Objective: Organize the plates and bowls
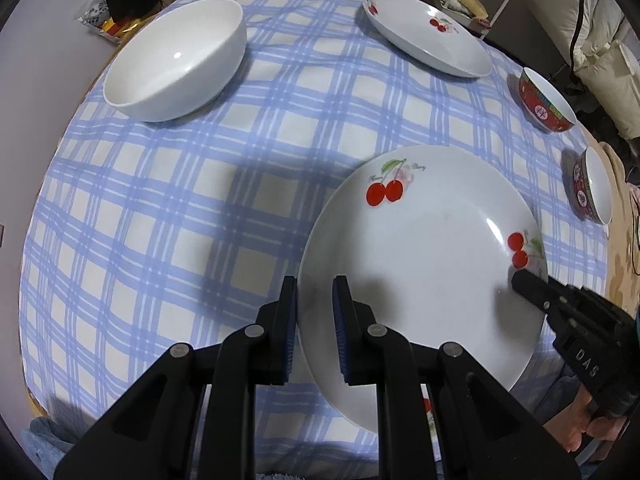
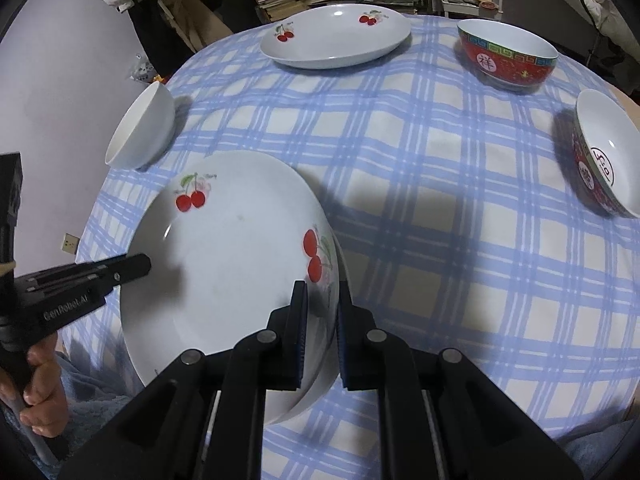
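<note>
The left gripper [image 1: 316, 292] and right gripper [image 2: 322, 296] each clamp the cherry plate [image 1: 432, 264] rim, at nine and three o'clock.

"GenRobot.AI" on left gripper [image 2: 136, 266] body.

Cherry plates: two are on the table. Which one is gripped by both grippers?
The near cherry plate, clamped at opposite rims by the left gripper and right gripper. The far cherry plate lies untouched.
</note>
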Motion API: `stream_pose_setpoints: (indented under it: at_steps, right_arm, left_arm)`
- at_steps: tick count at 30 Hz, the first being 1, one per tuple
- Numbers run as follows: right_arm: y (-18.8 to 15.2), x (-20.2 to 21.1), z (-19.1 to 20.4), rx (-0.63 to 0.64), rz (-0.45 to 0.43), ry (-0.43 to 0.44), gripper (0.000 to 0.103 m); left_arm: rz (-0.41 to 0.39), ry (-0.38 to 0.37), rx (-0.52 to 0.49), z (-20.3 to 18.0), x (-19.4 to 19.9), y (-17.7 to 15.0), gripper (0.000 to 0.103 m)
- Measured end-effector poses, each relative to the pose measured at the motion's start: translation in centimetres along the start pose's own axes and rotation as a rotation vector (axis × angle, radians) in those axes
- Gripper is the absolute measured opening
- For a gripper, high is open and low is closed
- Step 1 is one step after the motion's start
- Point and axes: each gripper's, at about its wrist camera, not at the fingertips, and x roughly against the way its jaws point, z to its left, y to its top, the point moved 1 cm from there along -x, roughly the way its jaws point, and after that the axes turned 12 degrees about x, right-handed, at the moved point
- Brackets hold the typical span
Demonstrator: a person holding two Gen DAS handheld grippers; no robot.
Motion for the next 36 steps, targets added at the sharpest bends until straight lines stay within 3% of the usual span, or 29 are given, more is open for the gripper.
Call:
stream_pose_setpoints:
  at_steps: [29,36]
  right_arm:
    - [-0.5,-0.1,1.1,0.049,0.006,-0.070,0.015]
    - [-0.4,-0.1,0.8,0.029,-0.007,-0.059,0.015]
  left_arm:
    - [0.074,0.079,-0.032,-0.4,-3.0,-0.8,0.016]
    - [0.096,0.043,0.018,0.2,-3.6,-0.6,0.016]
